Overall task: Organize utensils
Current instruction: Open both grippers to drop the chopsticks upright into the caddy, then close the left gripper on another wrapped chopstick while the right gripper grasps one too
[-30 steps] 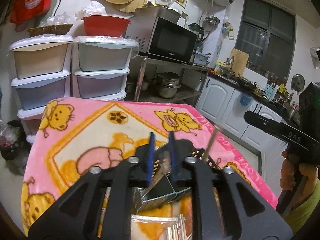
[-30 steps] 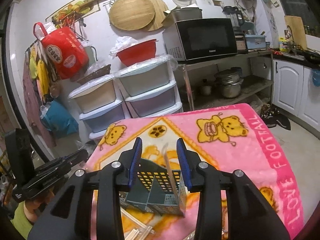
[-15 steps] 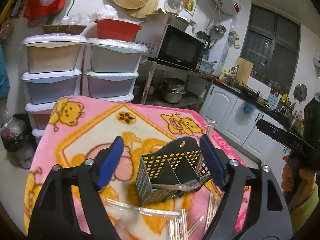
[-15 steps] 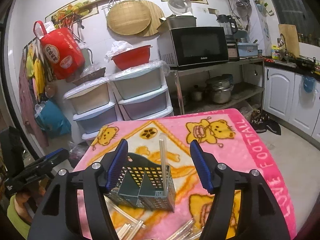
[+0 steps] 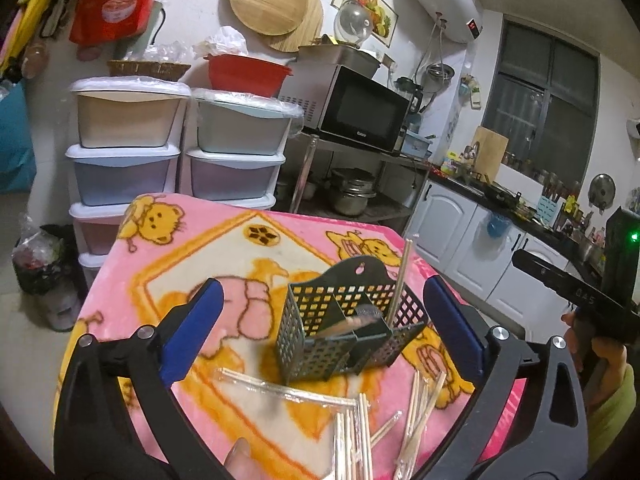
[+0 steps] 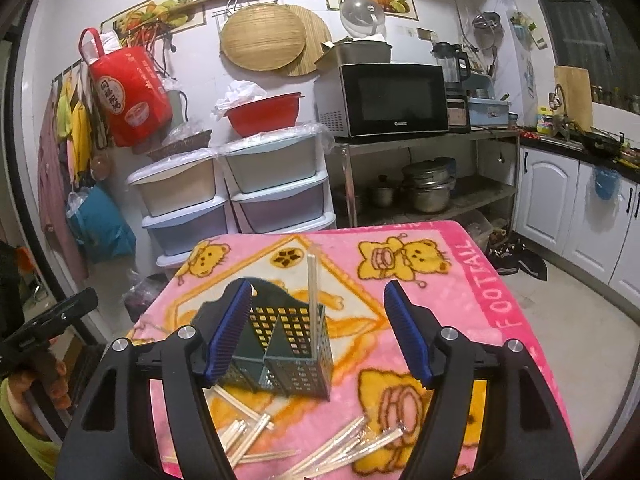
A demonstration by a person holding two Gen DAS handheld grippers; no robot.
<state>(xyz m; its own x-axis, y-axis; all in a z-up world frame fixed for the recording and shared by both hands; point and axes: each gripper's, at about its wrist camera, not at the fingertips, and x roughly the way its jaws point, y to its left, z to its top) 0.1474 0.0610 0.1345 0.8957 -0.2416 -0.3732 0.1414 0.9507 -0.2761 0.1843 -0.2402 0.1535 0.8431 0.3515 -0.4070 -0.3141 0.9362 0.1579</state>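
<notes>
A: How are the left tongs [image 5: 320, 320] seen?

B: They are spread very wide, having just been opening. The dark perforated caddy [image 5: 344, 324] is framed between the blue pads [image 5: 192, 328], but it is not pressed by them; nothing is gripped.

A: And the right tongs [image 6: 318, 332]?

B: They are parted as well, having just been opening, and nothing is held. In the right wrist view the caddy is seen behind the left-hand pad, and it cannot be told whether it is touched there.

A: Where is the caddy placed?

B: It is stood upright on the pink bear-patterned blanket [image 5: 168, 272] that is spread over the tabletop. It is divided into compartments.

A: Is anything kept in it?

B: One pale wrapped stick [image 6: 312, 292] is stood upright in one compartment. A second piece [image 5: 348, 325] is seen lying slanted in the neighbouring one, though it is blurred.

A: What is left on the blanket?

B: Loose wrapped sticks [image 6: 348, 440] are scattered on the near side of the caddy, and a clear wrapper [image 5: 280, 388] is laid beside them.
</notes>
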